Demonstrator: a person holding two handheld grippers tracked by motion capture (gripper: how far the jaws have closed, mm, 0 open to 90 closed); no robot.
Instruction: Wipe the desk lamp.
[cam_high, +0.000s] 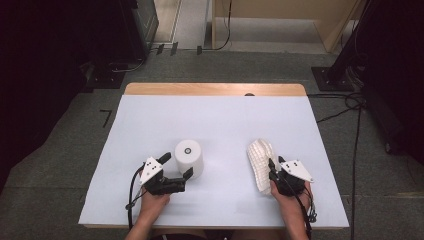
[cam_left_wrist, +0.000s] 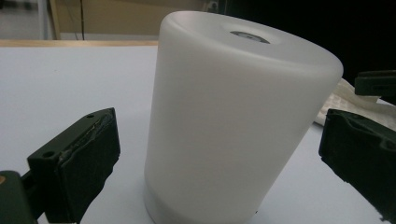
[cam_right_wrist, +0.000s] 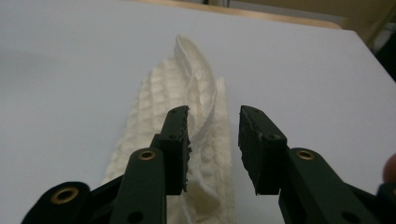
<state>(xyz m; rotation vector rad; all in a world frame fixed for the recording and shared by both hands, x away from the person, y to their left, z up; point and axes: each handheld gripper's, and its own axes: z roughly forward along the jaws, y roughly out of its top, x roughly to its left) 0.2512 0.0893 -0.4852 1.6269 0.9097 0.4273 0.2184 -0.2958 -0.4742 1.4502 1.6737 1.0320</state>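
On the left of the white table (cam_high: 150, 125), the left gripper (cam_high: 176, 166) lies low with its jaws spread to either side of a white frosted cylinder (cam_high: 189, 158), which stands upright a little left of the table's middle, toward the near edge. From above, one jaw sits at the cylinder's far-left side and the other at its near-right foot. The left gripper view adds what the high view cannot: a clear gap between each black pad and the cylinder's (cam_left_wrist: 233, 126) wall, so nothing is pressed, and a small round fitting sunk into its top. That view cuts off the cylinder's base and most of the right-hand jaw.

Further right, well apart from the cylinder, a white textured cloth (cam_high: 261, 162) lies crumpled in a long strip running near to far. The right gripper (cam_high: 274, 167) sits at the cloth's near-right edge. In the right gripper view its jaws stand partly apart, with a raised fold of the cloth (cam_right_wrist: 196, 93) against the inner face of the left-hand jaw and a gap before the other; whether that pad actually touches the fold is hard to tell. The cloth's near end is hidden behind the jaws.
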